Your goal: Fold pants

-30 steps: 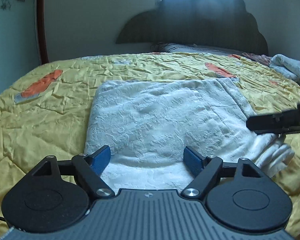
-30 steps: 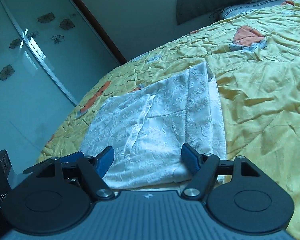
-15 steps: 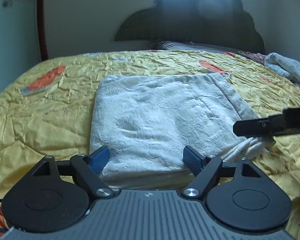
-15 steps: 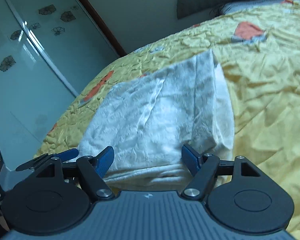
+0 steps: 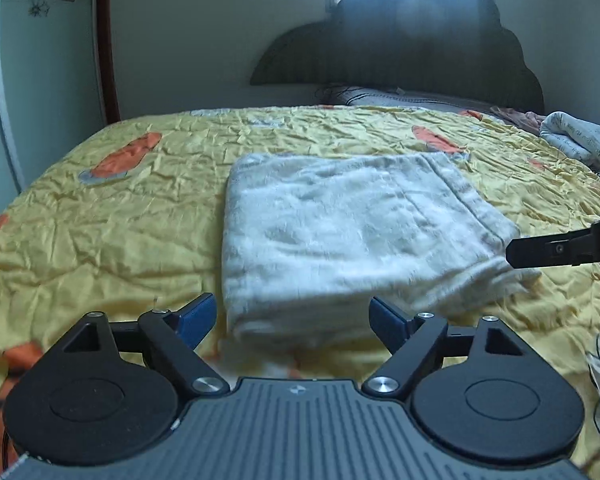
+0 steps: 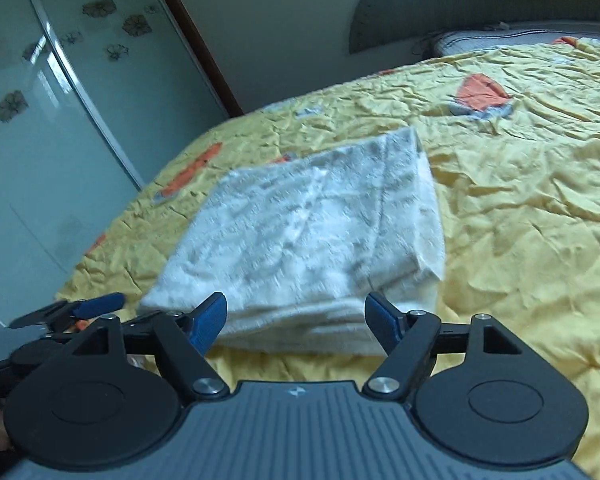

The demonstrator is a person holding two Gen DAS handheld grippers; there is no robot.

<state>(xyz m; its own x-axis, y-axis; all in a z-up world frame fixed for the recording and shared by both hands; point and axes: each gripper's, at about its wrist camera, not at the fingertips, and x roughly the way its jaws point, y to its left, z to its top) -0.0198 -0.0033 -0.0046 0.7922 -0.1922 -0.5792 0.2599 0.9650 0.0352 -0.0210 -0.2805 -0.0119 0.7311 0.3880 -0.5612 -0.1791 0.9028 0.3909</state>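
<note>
One pair of white pants [image 5: 340, 236], textured fabric folded into a thick rectangle, lies flat on the bed's crinkled yellow quilt [image 5: 100, 232] w/ orange patches. Left claw [image 5: 292, 316] & right claw [image 6: 296, 316] both gape wide, holding nothing; pants sit just ahead of each, near edge not touching the blue pads.

Open yellow bedspread [image 5: 100, 240] at left and lower left of the left wrist view, clear to pass. Centre blocked by folded white pants [image 5: 340, 232]. Right edge crossed by the right gripper [image 5: 560, 246]. Far right, a rumpled cloth pile [image 5: 580, 140]; behind, dark headboard [image 5: 400, 48].
</note>
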